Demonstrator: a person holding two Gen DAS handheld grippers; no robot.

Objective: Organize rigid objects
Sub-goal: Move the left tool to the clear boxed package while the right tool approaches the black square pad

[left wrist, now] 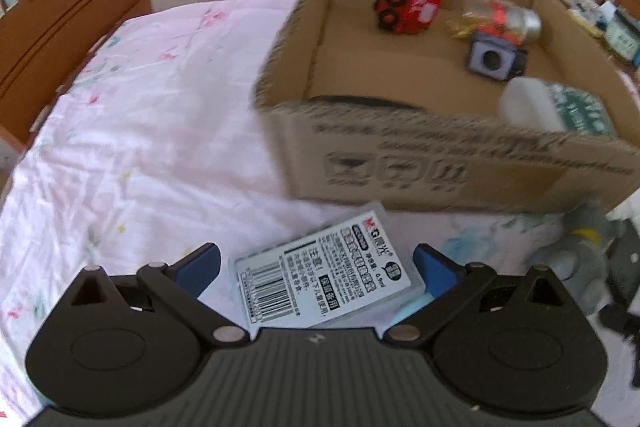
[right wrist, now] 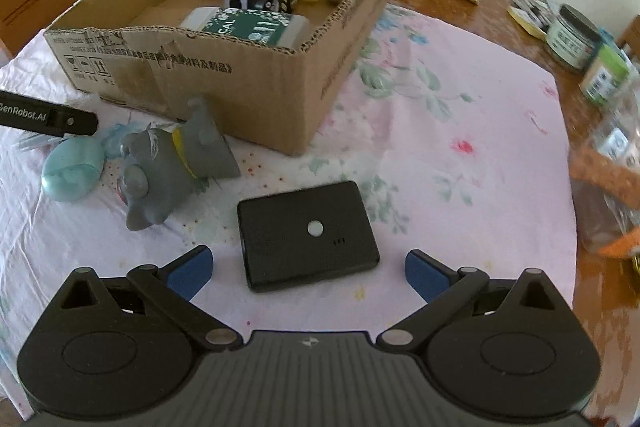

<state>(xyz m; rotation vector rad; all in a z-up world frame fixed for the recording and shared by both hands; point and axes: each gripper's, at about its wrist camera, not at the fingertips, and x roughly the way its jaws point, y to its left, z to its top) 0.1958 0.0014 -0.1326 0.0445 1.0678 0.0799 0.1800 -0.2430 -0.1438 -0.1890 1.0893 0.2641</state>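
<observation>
— Where is your left wrist camera looking?
— Down along its fingers, hanging close over the pink floral tablecloth, facing the open brown cardboard box.
— And your right?
— Sitting further back, facing that box too; both are sharing it.

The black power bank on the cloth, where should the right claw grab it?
The black power bank lies flat, just ahead of the open right claw. Come down from above and close on its two short ends; they look to fit the opening, and nothing crowds them.
</observation>
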